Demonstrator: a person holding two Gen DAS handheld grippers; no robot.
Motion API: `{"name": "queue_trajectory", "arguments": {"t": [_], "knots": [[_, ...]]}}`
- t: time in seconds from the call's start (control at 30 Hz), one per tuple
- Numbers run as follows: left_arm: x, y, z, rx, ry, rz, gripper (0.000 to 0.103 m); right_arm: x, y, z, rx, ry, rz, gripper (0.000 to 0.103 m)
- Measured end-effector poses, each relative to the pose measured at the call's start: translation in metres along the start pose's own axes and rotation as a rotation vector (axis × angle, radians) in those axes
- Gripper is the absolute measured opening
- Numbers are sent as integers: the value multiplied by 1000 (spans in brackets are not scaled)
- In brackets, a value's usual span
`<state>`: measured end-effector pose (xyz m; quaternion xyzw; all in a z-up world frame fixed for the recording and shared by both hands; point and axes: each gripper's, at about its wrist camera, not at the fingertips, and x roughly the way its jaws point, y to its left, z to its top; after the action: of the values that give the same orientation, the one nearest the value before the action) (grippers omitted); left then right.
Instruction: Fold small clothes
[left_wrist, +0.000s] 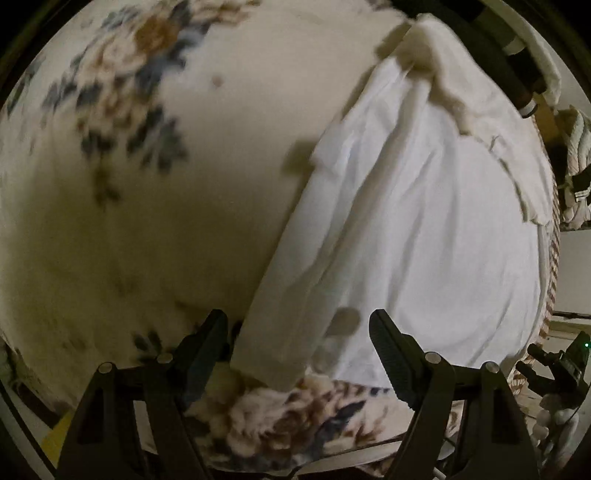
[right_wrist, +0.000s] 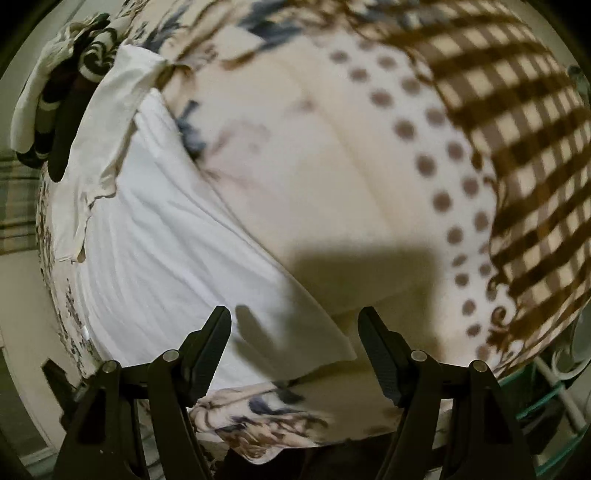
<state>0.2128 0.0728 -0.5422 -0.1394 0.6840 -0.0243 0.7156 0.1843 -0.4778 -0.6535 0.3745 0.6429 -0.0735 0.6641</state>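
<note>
A white garment (left_wrist: 424, 229) lies spread on a floral blanket (left_wrist: 129, 166), with a cream collar or trim (left_wrist: 454, 81) at its far end. A folded sleeve strip (left_wrist: 295, 295) runs toward my left gripper (left_wrist: 299, 332), which is open just above its near end. In the right wrist view the same garment (right_wrist: 166, 240) lies left of centre, its near corner (right_wrist: 332, 350) between the fingers of my open right gripper (right_wrist: 295, 328). Neither gripper holds anything.
The blanket has a dotted band (right_wrist: 424, 147) and a brown checked part (right_wrist: 517, 129) on the right. A striped dark cloth pile (right_wrist: 81, 59) lies at the far left. The other gripper (left_wrist: 554, 365) shows at the left view's right edge.
</note>
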Motion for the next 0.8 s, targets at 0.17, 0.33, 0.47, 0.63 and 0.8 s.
{"name": "queue_trajectory", "arguments": {"t": [0.17,0.33,0.47,0.63,0.8], "knots": [[13,8,-9,-27,0,15,78,23,-6,-7,-3,31,22,57],[9,-1,-1,-20,-48,-26,42,31,-2,-12,-36,46,42,31],[-6,-8,-7,2,-97,-53,7,25,5,-19,-29,38,66,7],[-31,-4,-2,-58,-131,-132,6,6,16,-22,-7,43,133,6],[-70,-3,33,-182,-188,-265,6,-23,28,-10,45,41,261,6]]}}
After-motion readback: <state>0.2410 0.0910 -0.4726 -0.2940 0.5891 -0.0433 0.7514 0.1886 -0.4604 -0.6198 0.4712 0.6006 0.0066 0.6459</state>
